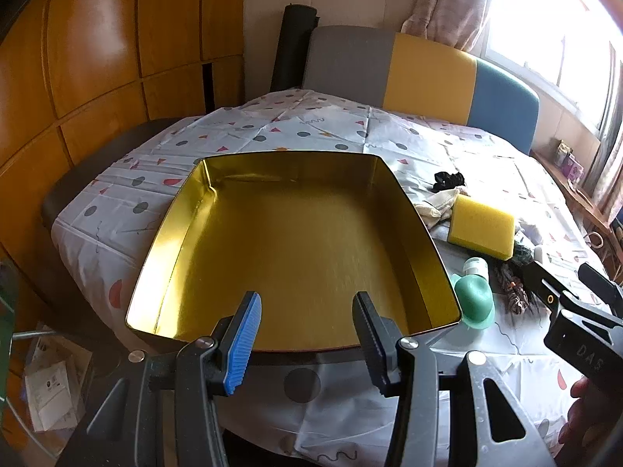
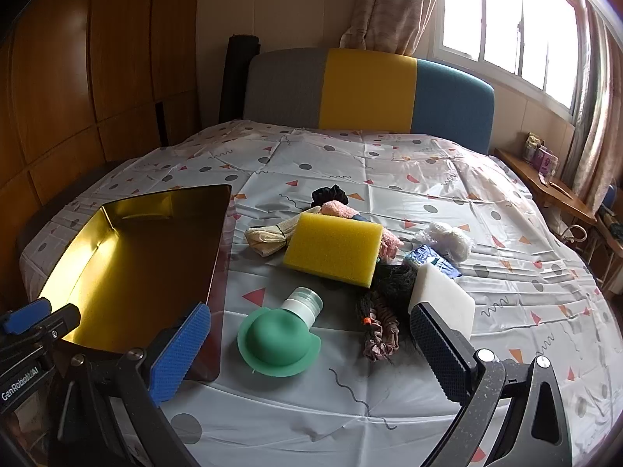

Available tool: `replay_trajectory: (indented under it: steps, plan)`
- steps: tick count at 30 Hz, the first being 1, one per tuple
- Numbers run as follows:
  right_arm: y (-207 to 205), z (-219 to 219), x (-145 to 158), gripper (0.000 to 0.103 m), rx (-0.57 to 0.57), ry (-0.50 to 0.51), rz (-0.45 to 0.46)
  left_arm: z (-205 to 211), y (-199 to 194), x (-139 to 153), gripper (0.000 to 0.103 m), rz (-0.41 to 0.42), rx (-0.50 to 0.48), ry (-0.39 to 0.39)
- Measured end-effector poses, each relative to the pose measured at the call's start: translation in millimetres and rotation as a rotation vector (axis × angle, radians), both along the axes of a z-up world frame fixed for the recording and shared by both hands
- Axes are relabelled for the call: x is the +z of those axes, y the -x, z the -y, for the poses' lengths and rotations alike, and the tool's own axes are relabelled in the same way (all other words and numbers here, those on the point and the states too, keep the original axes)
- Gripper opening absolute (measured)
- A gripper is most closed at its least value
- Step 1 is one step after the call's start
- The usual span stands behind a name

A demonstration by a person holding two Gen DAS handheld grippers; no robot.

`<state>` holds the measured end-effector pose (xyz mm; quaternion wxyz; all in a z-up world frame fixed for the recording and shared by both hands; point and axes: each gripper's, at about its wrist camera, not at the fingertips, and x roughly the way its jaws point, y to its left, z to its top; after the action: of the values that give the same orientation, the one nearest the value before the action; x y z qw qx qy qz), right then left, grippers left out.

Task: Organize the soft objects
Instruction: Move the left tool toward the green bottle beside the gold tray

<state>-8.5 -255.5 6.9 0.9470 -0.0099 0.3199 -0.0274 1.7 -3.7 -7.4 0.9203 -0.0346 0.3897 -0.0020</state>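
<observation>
Both claws hang open and empty: left gripper [image 1: 307, 336] over the gold tin [image 1: 175, 210] at centre frame, right gripper [image 2: 311, 354] low in frame near the green silicone cap [image 2: 278, 340].

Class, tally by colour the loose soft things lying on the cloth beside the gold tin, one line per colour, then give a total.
Yellow: 1, sponge
Green: 1, bottle
White: 2, foam block, net ball
Black: 2, scrunchie, mesh bundle
Pink: 1, towel
Cream: 1, cloth
Blue: 1, packet
Brown: 1, scrunchie
Total: 10
</observation>
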Motion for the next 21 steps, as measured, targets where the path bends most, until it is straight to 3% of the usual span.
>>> replay_trajectory:
  steps: [21]
  plan:
    - [-5, 23, 1, 0.103, -0.008, -0.007, -0.002, 4, 0, 2, 0.049, 0.013, -0.033, -0.039]
